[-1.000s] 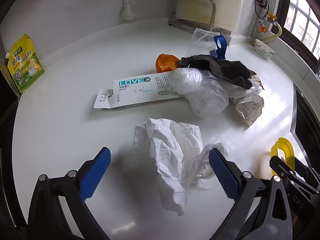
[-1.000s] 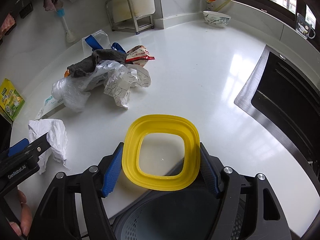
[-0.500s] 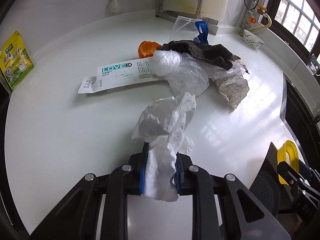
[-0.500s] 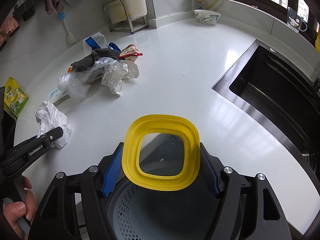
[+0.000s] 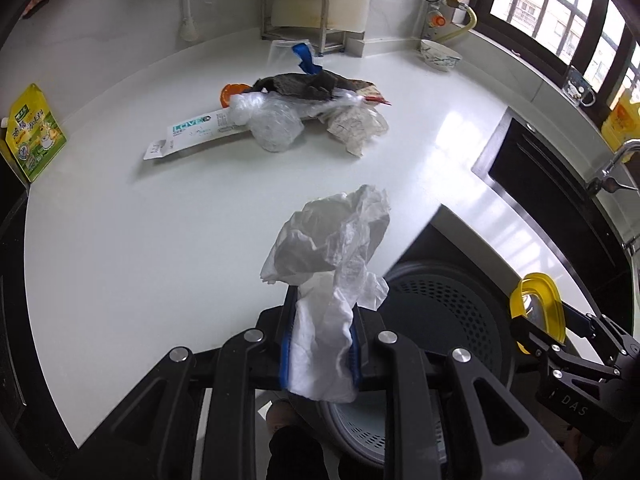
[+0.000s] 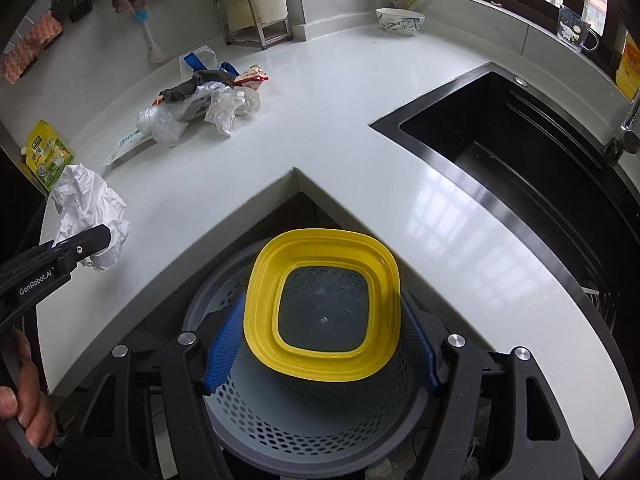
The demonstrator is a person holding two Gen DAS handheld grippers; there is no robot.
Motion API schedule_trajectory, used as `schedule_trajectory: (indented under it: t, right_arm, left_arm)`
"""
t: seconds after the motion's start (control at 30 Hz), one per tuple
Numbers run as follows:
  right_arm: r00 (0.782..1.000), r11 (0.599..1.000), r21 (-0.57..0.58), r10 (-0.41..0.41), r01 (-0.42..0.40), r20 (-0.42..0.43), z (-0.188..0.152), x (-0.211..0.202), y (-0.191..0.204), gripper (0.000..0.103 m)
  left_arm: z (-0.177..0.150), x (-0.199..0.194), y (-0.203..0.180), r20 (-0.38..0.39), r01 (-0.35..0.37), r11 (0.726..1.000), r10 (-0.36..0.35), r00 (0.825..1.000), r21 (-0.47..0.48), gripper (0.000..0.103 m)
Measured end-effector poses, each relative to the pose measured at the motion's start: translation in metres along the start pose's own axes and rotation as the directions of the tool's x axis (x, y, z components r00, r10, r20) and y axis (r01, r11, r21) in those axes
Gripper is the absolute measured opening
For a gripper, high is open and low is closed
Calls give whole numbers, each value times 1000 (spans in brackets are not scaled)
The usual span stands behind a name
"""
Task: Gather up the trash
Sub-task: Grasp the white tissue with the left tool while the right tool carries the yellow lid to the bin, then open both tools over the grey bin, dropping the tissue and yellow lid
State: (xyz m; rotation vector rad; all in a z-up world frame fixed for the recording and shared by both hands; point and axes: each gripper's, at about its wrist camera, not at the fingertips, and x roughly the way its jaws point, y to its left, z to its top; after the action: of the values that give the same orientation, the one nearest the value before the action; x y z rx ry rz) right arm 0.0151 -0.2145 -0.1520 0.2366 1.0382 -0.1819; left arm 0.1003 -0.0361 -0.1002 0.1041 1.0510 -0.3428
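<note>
My left gripper (image 5: 320,312) is shut on a crumpled white tissue (image 5: 332,240), held in the air over the counter's front edge beside the grey perforated trash bin (image 5: 452,304). The same tissue (image 6: 86,200) shows at the left of the right wrist view. My right gripper (image 6: 322,320) is shut on a yellow-rimmed clear container (image 6: 320,364), held above the bin (image 6: 280,420). More trash lies in a pile (image 5: 304,108) far back on the white counter: clear plastic, a dark cloth, printed paper, a flat card box and an orange piece.
A black sink (image 6: 520,152) is set into the counter at the right. A bowl (image 6: 400,21), a metal rack (image 5: 296,16) and a yellow pouch (image 5: 34,136) stand along the walls. A person's hand (image 6: 24,392) grips the left tool's handle.
The left gripper closed on the tissue, lifted it off the counter and carried it back toward the bin. The right gripper drew back with the yellow container until the bin lay under it.
</note>
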Motion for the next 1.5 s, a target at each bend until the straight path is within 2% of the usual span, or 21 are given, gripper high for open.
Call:
schedule_trajectory:
  t: [0.27, 0.43, 0.63, 0.67, 0.77, 0.8, 0.83, 0.9, 0.97, 1.5]
  right_arm:
    - [999, 999, 39, 36, -34, -40, -29, 0, -32, 68]
    - [995, 997, 50, 70, -66, -75, -40, 15, -42, 68]
    - [991, 996, 35, 88, -85, -97, -46, 25, -45, 68]
    - [991, 996, 30, 90, -88, -98, -47, 25, -45, 68]
    - [989, 995, 9, 97, -97, -109, -47, 27, -44, 70]
    - [989, 995, 2, 95, -95, -112, -47, 27, -43, 70]
    - [989, 996, -3, 93, -94, -117, -47, 28, -43, 70]
    - [987, 995, -12, 98, -101, -131, -47, 31, -41, 71]
    - [985, 994, -21, 105, -109, -138, -47, 32, -39, 75]
    - [985, 992, -51, 106, -114, -134, -41, 20, -43, 75]
  left_arm:
    - [-33, 7, -58, -54, 80, 994, -76, 996, 70, 21]
    - [-50, 27, -72, -108, 82, 993, -73, 991, 82, 21]
    - [-59, 38, -79, -131, 63, 995, -53, 990, 79, 25]
    - [-59, 39, -79, -132, 56, 995, -45, 990, 77, 28]
    - [-60, 38, -78, -123, 27, 997, -17, 992, 76, 43]
    - [-60, 36, -77, -118, 17, 997, -8, 993, 72, 56]
    - [-59, 35, -75, -108, 7, 998, 0, 994, 66, 63]
    - [-59, 32, -73, -99, 1, 998, 5, 995, 56, 63]
    - [-59, 30, -70, -98, -11, 999, 16, 995, 50, 63]
    - [-60, 11, -61, -84, -47, 999, 46, 995, -8, 64]
